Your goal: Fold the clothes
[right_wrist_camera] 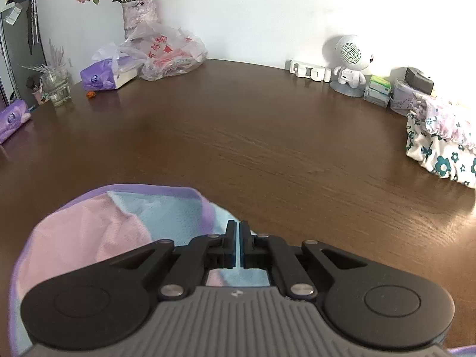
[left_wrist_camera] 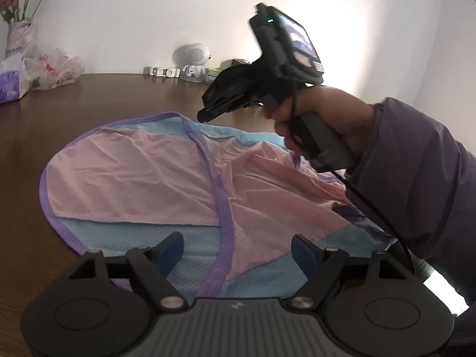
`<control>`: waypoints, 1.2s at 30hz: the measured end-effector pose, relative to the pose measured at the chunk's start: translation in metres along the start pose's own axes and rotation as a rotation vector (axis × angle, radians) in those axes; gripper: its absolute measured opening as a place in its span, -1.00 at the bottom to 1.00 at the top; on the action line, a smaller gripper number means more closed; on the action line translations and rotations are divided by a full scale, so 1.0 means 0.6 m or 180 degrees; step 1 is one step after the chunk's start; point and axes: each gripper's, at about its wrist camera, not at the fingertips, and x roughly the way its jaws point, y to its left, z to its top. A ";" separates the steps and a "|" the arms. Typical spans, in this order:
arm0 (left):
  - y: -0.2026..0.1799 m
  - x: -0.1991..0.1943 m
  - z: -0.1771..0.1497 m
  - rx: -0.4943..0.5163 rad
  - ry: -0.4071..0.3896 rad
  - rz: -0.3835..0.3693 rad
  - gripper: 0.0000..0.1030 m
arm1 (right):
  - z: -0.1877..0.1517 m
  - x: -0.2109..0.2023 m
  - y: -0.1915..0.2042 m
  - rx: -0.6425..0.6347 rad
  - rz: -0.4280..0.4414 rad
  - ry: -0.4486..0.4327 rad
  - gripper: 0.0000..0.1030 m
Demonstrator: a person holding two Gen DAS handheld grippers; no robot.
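my left tool (left_wrist_camera: pixel 238 251) hung low over the near edge of the garment (left_wrist_camera: pixel 142 175), its blue pads (left_wrist_camera: pixel 174 250) spread wide with nothing between them, only the blue mesh and a purple trim band lying under the gap. the garment, a pink and light blue mesh piece edged in purple, lay spread on the brown table (left_wrist_camera: pixel 89 98), mostly flat on the left and rumpled toward the right. past it, my right hand (left_wrist_camera: pixel 327 119) in a purple sleeve (left_wrist_camera: pixel 416 178) gripped the handle of my right tool (left_wrist_camera: pixel 205 115), which pointed down at the far edge of the cloth.

from the right wrist view, my right tool (right_wrist_camera: pixel 239 229) had its pads pressed together at the blue far edge of the garment (right_wrist_camera: pixel 89 232); cloth showed under and behind the pads, but i could not tell whether any was pinched between them. beyond the tip the table (right_wrist_camera: pixel 267 136) lay bare for a good stretch. at the far right sat a stack of flowered cloth (right_wrist_camera: pixel 440 139). along the wall stood a small white robot figure (right_wrist_camera: pixel 349 62), some little boxes (right_wrist_camera: pixel 377 90), a plastic bag (right_wrist_camera: pixel 169 53), a purple tissue pack (right_wrist_camera: pixel 104 74), a glass (right_wrist_camera: pixel 58 86) and a vase of flowers (right_wrist_camera: pixel 139 12).
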 end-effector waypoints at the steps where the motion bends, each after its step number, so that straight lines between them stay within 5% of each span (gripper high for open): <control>1: 0.000 0.000 0.000 0.0005 0.0007 -0.0002 0.54 | -0.002 0.005 -0.001 -0.0018 -0.0024 -0.0002 -0.96; 4: 0.006 -0.001 0.001 -0.0055 0.0003 -0.0027 0.54 | -0.005 -0.015 -0.010 0.0068 0.0086 0.0028 -0.87; 8: 0.010 -0.001 -0.001 -0.0126 -0.0033 -0.0061 0.54 | -0.011 -0.042 -0.003 0.0054 0.0416 0.0035 -0.10; 10: 0.008 0.000 0.000 -0.0123 -0.0024 -0.0044 0.54 | -0.015 -0.033 0.009 -0.0093 0.0338 0.0062 -0.14; 12: 0.005 0.002 0.003 -0.0085 -0.0001 -0.0020 0.54 | -0.019 -0.020 0.015 -0.0126 0.0266 0.0085 -0.65; 14: 0.004 0.002 0.004 -0.0053 0.0020 -0.0004 0.54 | -0.020 -0.006 0.012 -0.0034 0.0249 0.0138 -0.91; 19: -0.005 0.004 0.007 0.0010 0.0088 0.0057 0.54 | -0.010 0.002 0.000 0.0109 0.0131 0.0019 -0.99; 23: -0.015 0.005 0.011 0.0032 0.0161 0.0177 0.54 | -0.007 -0.005 -0.014 0.0177 0.0215 0.0042 -0.84; 25: -0.014 0.004 0.016 -0.0089 0.0197 0.0215 0.53 | -0.009 -0.053 -0.034 0.0250 0.0314 -0.0034 -0.57; 27: -0.008 0.002 0.026 -0.0279 0.0200 0.0216 0.50 | -0.016 -0.120 -0.069 0.0321 0.0331 -0.0247 0.01; 32: -0.030 -0.009 0.055 -0.0384 -0.0077 0.0235 0.50 | -0.070 -0.245 -0.178 0.0604 0.0125 -0.0313 0.03; 36: -0.104 0.011 0.082 -0.0066 -0.0049 -0.0077 0.48 | -0.131 -0.244 -0.231 0.1011 0.0372 -0.0106 -0.05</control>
